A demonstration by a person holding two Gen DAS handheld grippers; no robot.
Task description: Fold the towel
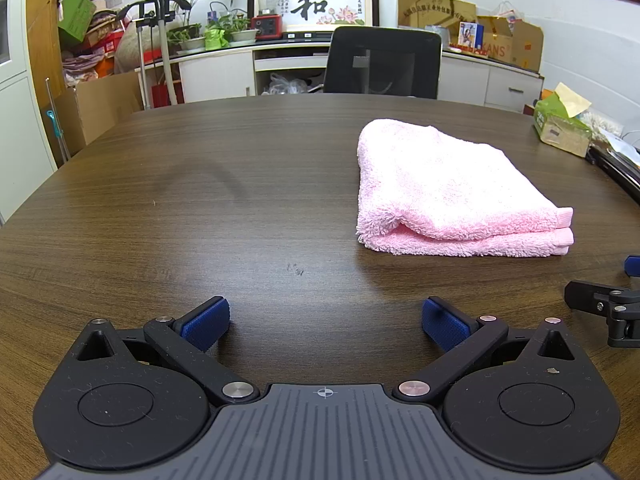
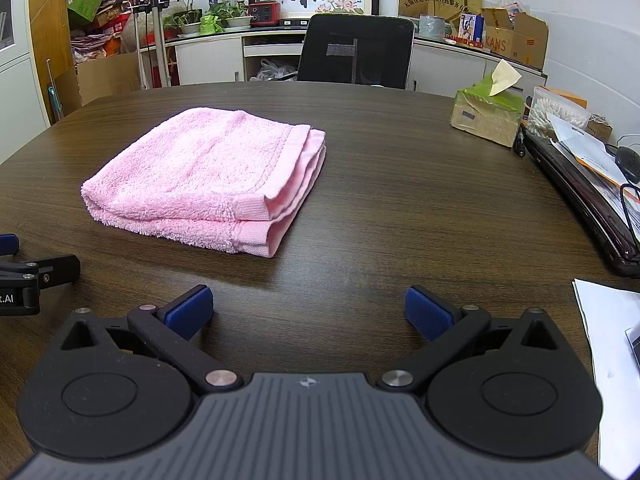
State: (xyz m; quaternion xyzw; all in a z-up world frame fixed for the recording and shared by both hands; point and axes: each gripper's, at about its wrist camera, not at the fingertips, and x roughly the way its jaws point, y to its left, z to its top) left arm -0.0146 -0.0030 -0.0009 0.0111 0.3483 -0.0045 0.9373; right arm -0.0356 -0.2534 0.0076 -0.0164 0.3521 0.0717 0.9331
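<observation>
Folded pink terry towel (image 2: 208, 180) flat on dark wood-grain table (image 2: 400, 200), ahead of both tools. Left gripper (image 1: 325, 322) spread wide, empty. Right gripper (image 2: 309, 312) spread wide, empty, clear of towel

Fluffy pink terry-cloth towel (image 2: 208, 176) lies on the dark, faintly glossy wood-grain table (image 2: 400, 184); beside it, matt cardboard tissue box (image 2: 486, 114).

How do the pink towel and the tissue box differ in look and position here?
The pink towel is soft, folded into flat layers; the tissue box is a rigid green-topped block with a tissue sticking up. The towel lies mid-table ahead of the open left gripper and right gripper; the box sits by the far right edge. Both rest on the dark wooden table.
</observation>
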